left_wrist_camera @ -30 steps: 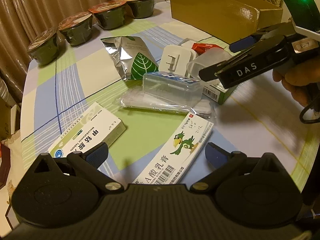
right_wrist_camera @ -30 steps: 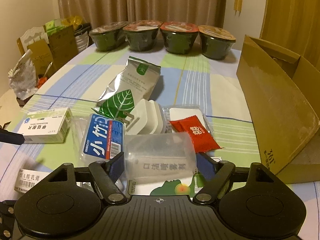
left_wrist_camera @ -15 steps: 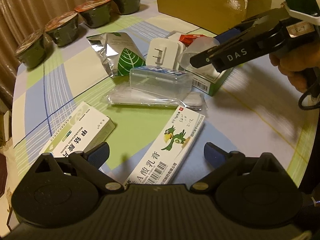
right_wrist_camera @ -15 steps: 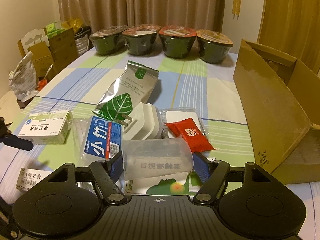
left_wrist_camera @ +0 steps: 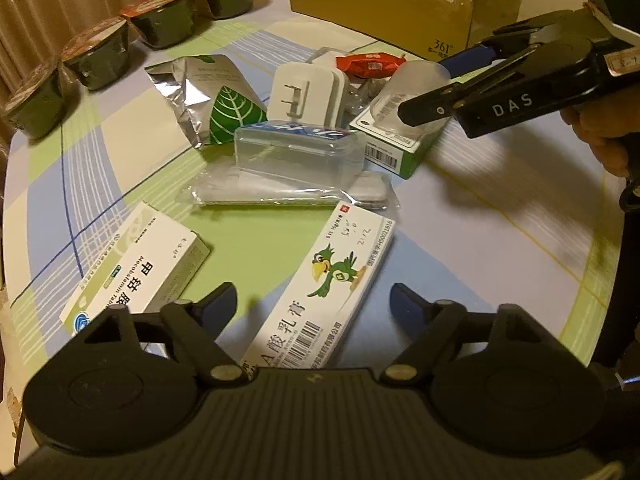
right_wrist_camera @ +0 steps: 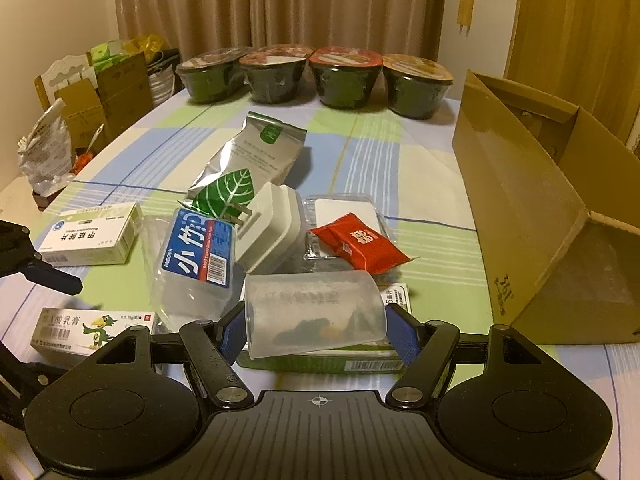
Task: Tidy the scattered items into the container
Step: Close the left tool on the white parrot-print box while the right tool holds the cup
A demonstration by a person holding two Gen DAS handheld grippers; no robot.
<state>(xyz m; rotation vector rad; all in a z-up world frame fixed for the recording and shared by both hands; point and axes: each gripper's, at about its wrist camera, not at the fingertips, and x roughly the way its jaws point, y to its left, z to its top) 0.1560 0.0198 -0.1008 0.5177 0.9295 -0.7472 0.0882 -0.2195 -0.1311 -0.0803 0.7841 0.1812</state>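
Note:
My left gripper point(left_wrist_camera: 312, 300) hangs just over a long white box with a green parrot point(left_wrist_camera: 332, 276), point(right_wrist_camera: 92, 326). Its jaws are closing with the box between them, and the pads stand clear of its sides. The right gripper point(right_wrist_camera: 316, 334), point(left_wrist_camera: 428, 88) is shut on a translucent plastic cup point(right_wrist_camera: 316, 312), point(left_wrist_camera: 416, 80) lying sideways, held just above a green-edged box point(right_wrist_camera: 320, 362). The open cardboard box point(right_wrist_camera: 520, 208), point(left_wrist_camera: 380, 0) stands at the right of the table.
Scattered on the checked tablecloth are a white medicine box point(left_wrist_camera: 136, 268), a clear case with a blue label point(right_wrist_camera: 200, 256), a white plug adapter point(right_wrist_camera: 272, 228), a red sachet point(right_wrist_camera: 360, 244) and a foil pouch point(right_wrist_camera: 256, 156). Several lidded bowls point(right_wrist_camera: 316, 76) line the far edge.
The left jaws have narrowed around the parrot box and the left view has drawn a little closer to it. The right gripper, with the cup, has shifted slightly.

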